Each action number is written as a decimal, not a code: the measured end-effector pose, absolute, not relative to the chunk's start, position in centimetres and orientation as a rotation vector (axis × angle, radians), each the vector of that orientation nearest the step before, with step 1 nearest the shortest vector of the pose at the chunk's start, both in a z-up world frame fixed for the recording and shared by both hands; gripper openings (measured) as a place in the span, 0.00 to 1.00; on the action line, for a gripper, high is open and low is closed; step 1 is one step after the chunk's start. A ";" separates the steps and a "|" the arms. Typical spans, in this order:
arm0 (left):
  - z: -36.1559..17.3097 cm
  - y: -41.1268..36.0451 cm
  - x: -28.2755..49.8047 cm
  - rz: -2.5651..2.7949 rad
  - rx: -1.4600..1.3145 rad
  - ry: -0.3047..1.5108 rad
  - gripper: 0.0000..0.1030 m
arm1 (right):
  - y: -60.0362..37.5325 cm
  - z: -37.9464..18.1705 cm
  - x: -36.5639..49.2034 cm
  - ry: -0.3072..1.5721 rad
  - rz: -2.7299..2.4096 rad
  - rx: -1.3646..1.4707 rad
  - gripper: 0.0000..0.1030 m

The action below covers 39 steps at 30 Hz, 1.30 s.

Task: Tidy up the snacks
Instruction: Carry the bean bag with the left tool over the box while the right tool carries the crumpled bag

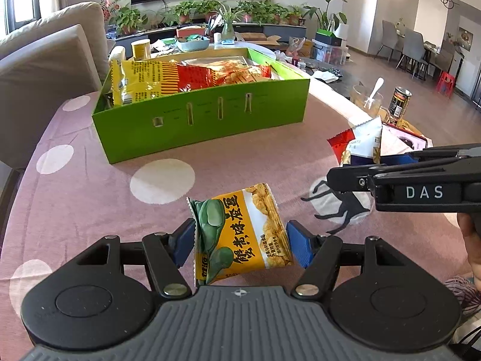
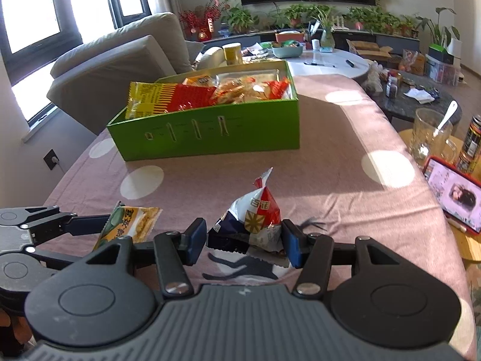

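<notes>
My left gripper [image 1: 240, 240] is shut on a yellow and green snack packet [image 1: 240, 234], held above the pink dotted tablecloth [image 1: 90, 186]. My right gripper [image 2: 245, 240] is shut on a white, red and navy snack packet [image 2: 255, 219], also above the cloth. The green box [image 1: 204, 120] stands ahead of both, holding several snack bags [image 1: 186, 79]. In the right wrist view the box [image 2: 210, 132] is ahead and the left gripper [image 2: 90, 222] holds its yellow packet [image 2: 132, 222] at the left. The right gripper [image 1: 354, 174] with its packet [image 1: 363, 144] shows at the right of the left wrist view.
A glass mug with a spoon [image 2: 430, 138], a can [image 2: 472, 147] and a phone in a red case [image 2: 451, 195] stand on a wooden side table to the right. A grey sofa [image 1: 45, 69] is to the left. A cluttered coffee table [image 2: 324, 57] lies beyond the box.
</notes>
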State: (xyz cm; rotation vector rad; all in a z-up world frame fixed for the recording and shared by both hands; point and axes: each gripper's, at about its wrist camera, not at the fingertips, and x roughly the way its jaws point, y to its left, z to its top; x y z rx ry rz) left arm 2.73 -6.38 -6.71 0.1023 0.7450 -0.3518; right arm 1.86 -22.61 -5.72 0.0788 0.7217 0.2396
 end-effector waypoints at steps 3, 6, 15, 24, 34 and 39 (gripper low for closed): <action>-6.2 -6.2 2.9 -0.349 0.094 0.730 0.61 | -22.4 -5.3 2.0 0.707 0.248 0.073 0.63; -5.6 -6.0 3.1 -0.342 0.092 0.708 0.61 | -22.0 -4.7 2.3 0.689 0.259 0.064 0.63; -4.2 -5.0 3.8 -0.310 0.090 0.663 0.61 | -20.8 -2.8 3.5 0.629 0.295 0.052 0.63; -3.0 -4.6 4.7 -0.302 0.094 0.627 0.61 | -19.9 -1.3 4.6 0.592 0.318 0.045 0.63; -1.9 -4.8 6.3 -0.305 0.101 0.597 0.61 | -19.8 -1.5 6.1 0.602 0.306 0.062 0.63; -0.8 -4.8 7.7 -0.304 0.101 0.574 0.61 | -20.5 -0.6 7.1 0.579 0.282 0.074 0.63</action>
